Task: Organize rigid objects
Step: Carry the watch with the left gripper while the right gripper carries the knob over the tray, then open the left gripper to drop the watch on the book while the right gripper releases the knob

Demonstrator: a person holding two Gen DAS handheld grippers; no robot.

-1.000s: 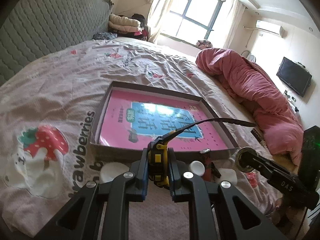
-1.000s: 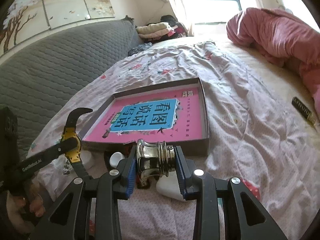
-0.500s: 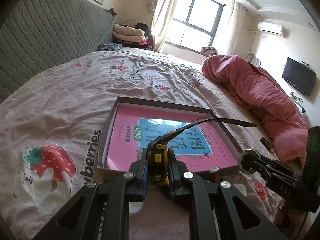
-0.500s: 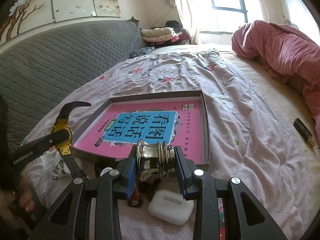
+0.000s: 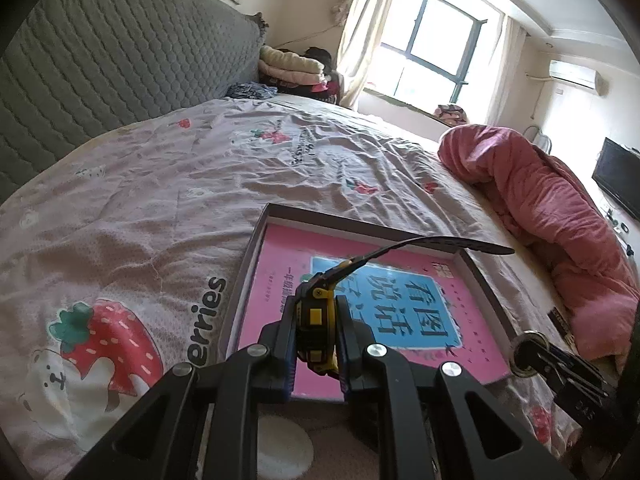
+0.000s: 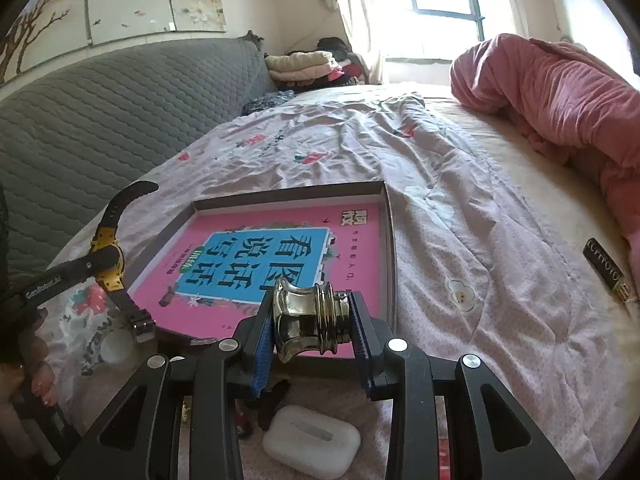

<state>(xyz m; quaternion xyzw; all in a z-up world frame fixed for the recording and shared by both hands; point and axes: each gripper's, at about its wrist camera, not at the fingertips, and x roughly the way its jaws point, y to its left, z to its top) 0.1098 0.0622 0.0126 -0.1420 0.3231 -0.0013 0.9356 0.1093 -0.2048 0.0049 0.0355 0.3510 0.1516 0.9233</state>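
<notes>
A yellow and black wristwatch point(image 5: 316, 320) is pinched in my left gripper point(image 5: 316, 334), its black strap arching out over the tray. In the right wrist view the same watch point(image 6: 107, 258) hangs at the left, above the tray's near left corner. My right gripper point(image 6: 310, 326) is shut on a shiny brass-coloured metal knob point(image 6: 308, 322), held above the tray's near edge. The shallow brown tray point(image 6: 390, 240) lies on the bed with a pink and blue book point(image 6: 260, 258) inside. In the left wrist view the knob point(image 5: 528, 354) shows at the lower right.
A white earbud case point(image 6: 312, 442) and small dark items lie on the bedsheet just below my right gripper. A round white lid point(image 5: 284, 446) sits under the left one. A pink quilt point(image 6: 560, 96) is heaped at the right, a dark bar point(image 6: 606, 274) beside it. A grey headboard point(image 5: 100, 80) runs along the left.
Both grippers have moved forward toward the tray, each keeping its object. The tray and book now appear closer and larger, and the small items on the sheet have slipped below the fingers.
</notes>
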